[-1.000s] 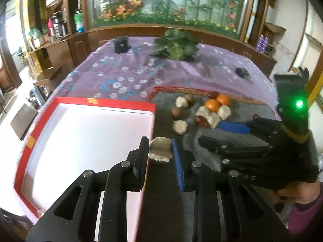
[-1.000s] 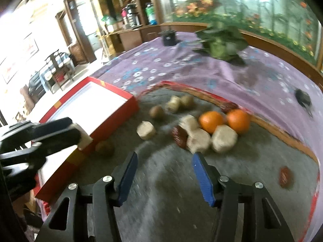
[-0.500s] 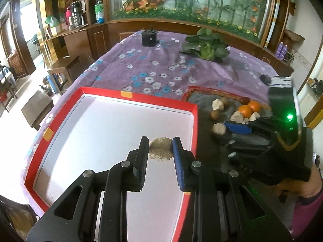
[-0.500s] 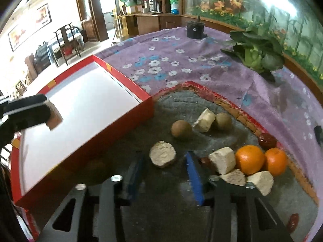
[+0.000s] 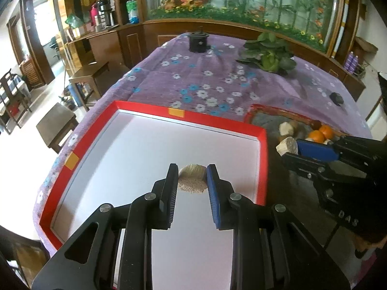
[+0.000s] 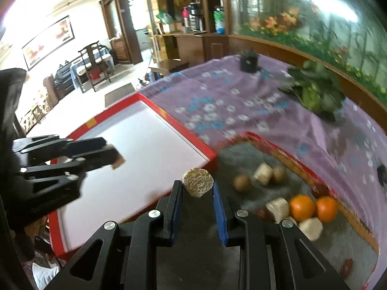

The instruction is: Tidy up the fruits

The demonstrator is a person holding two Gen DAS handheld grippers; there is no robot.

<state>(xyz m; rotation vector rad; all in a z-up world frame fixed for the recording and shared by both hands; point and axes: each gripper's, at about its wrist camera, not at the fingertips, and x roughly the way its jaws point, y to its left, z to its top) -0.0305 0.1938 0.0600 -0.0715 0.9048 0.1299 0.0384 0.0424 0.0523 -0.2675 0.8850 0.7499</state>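
My left gripper (image 5: 192,177) is shut on a beige fruit chunk (image 5: 192,178) and holds it over the white floor of the red-rimmed box (image 5: 212,119). My right gripper (image 6: 197,186) is shut on another beige chunk (image 6: 197,182), lifted above the grey mat (image 6: 333,246) near the box's right wall. In the right wrist view the left gripper (image 6: 113,159) shows over the box (image 6: 183,130). On the mat lie two oranges (image 6: 302,207), several beige chunks (image 6: 262,174), brown round fruits (image 6: 241,182) and red dates (image 6: 347,267).
The table has a purple flowered cloth (image 5: 217,84). A leafy green vegetable (image 5: 268,56) and a black round object (image 5: 197,42) sit at the far side. A small black item (image 5: 337,98) lies far right. Wooden stools stand left of the table.
My right gripper closed on a beige chunk on the mat and lifted it toward the box. My left gripper carried its chunk further over the box floor.
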